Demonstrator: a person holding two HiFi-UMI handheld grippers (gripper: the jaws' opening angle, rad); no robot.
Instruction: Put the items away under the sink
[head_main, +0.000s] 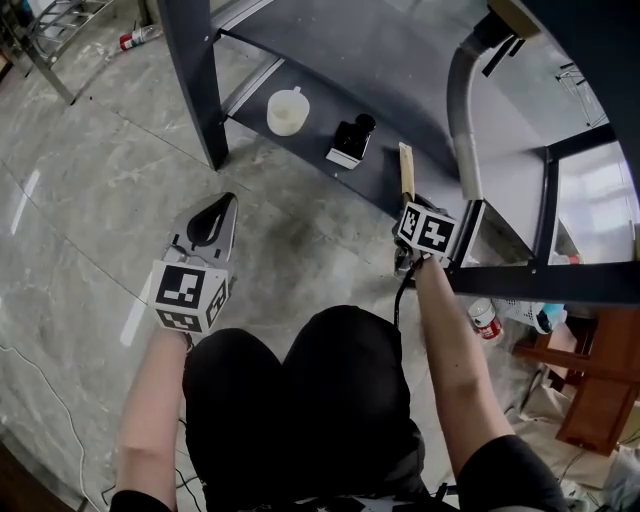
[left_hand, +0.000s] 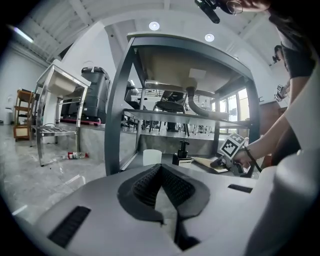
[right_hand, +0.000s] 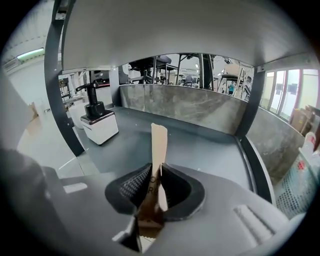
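Observation:
A dark shelf (head_main: 300, 60) sits under the sink. On it stand a white cup (head_main: 287, 110) and a black-and-white pump dispenser (head_main: 350, 142). My right gripper (head_main: 408, 203) is shut on a flat brown paper packet (head_main: 406, 170) over the shelf's front right part. In the right gripper view the packet (right_hand: 159, 147) stands up between the jaws, with the dispenser (right_hand: 98, 122) to the left. My left gripper (head_main: 226, 203) is shut and empty over the floor, in front of the shelf. The left gripper view looks at the cup (left_hand: 152, 157), dispenser (left_hand: 182, 154) and packet (left_hand: 210, 163).
A grey drain pipe (head_main: 462, 110) curves down at the shelf's right end. The sink frame's dark leg (head_main: 195, 80) stands at the shelf's left corner. A plastic bottle (head_main: 140, 37) lies on the floor, a red-and-white can (head_main: 485, 318) at right. The person's knees are below.

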